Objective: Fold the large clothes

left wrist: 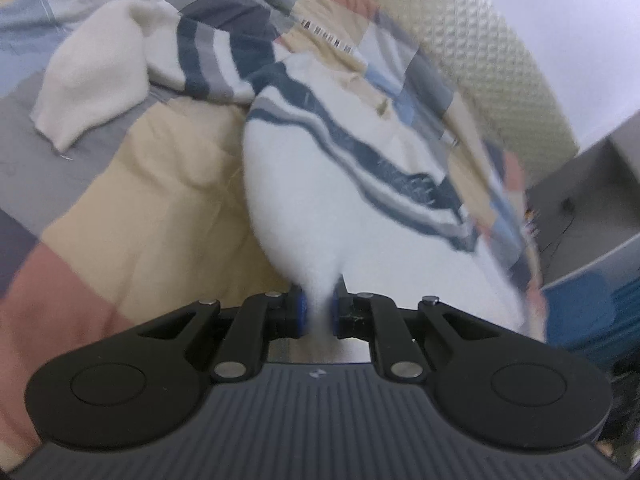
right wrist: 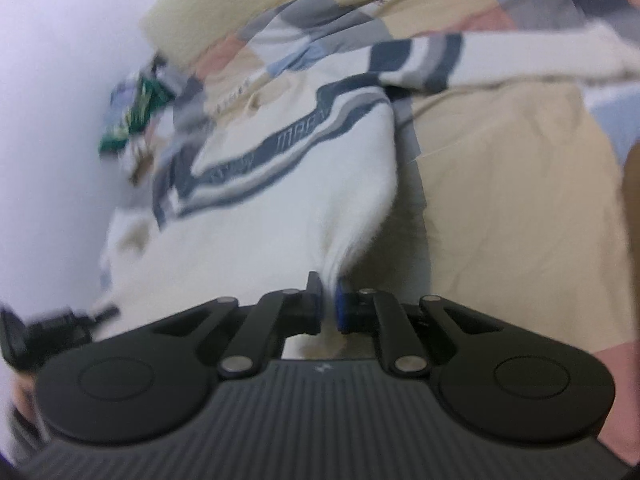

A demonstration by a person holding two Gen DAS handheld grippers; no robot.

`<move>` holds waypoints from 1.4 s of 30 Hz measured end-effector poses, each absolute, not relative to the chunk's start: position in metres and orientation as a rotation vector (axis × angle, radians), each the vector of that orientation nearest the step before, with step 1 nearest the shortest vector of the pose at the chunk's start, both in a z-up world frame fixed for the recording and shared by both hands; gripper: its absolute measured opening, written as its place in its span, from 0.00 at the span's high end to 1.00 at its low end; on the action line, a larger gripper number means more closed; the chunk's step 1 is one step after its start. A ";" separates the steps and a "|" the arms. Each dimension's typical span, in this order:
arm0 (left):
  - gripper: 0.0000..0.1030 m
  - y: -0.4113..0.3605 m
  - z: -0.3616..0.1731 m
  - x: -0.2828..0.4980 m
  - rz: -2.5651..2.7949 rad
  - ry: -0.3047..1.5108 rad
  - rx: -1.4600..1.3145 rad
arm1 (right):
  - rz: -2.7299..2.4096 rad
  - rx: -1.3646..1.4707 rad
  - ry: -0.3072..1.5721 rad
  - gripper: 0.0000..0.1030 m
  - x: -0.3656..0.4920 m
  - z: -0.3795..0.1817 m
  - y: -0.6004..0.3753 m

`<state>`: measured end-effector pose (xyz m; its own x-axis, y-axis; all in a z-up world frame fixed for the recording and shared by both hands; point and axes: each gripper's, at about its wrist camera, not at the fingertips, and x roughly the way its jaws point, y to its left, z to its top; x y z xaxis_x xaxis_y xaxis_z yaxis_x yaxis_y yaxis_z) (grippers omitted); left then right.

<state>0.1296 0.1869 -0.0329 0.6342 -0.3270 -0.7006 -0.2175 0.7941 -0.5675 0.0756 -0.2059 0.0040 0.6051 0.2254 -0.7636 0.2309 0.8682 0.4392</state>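
sweater: fluffy white knit sweater (left wrist: 304,184) with navy and grey stripes, bunched up on the patchwork bedspread (left wrist: 132,184)
left gripper (left wrist: 318,314): clamped on its white hem
right gripper (right wrist: 329,304): pinched the hem too

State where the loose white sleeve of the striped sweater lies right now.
In the left wrist view the sleeve lies upper left on the patchwork quilt, left of the sweater body pinched in the left gripper.

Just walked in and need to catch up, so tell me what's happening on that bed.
A person is working a white sweater with dark blue and grey stripes, holding a two-finger gripper in each hand. The left gripper is shut on a pinch of its white fabric, and the right gripper is shut on another part. The sweater lies on a patchwork bedspread, one sleeve spread aside, not yet folded.
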 end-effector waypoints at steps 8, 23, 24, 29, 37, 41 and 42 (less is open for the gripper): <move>0.86 0.169 -0.067 0.148 0.046 1.111 -0.500 | -0.034 0.340 1.165 0.91 0.089 -0.044 -0.183; 0.44 0.154 -0.068 0.152 0.117 1.165 -0.375 | -0.145 0.427 1.135 0.65 0.088 -0.060 -0.184; 0.44 0.153 -0.062 0.150 0.113 1.148 -0.371 | -0.147 0.422 1.111 0.59 0.085 -0.056 -0.185; 0.44 0.133 -0.022 0.148 0.084 0.994 -0.318 | -0.100 0.459 0.997 0.52 0.087 -0.036 -0.190; 0.44 0.059 0.010 0.184 -0.010 0.795 -0.239 | -0.079 0.359 0.839 0.53 0.125 -0.018 -0.171; 0.44 0.027 -0.007 0.206 -0.056 0.752 -0.217 | -0.085 0.333 0.791 0.53 0.140 -0.034 -0.170; 0.44 0.020 -0.014 0.211 -0.064 0.744 -0.205 | -0.085 0.323 0.789 0.53 0.143 -0.041 -0.170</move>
<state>0.2107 0.0198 -0.0140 0.7351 -0.1309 -0.6653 -0.0144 0.9780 -0.2083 0.1431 -0.1696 -0.0408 0.7037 0.0446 -0.7091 0.1953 0.9474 0.2534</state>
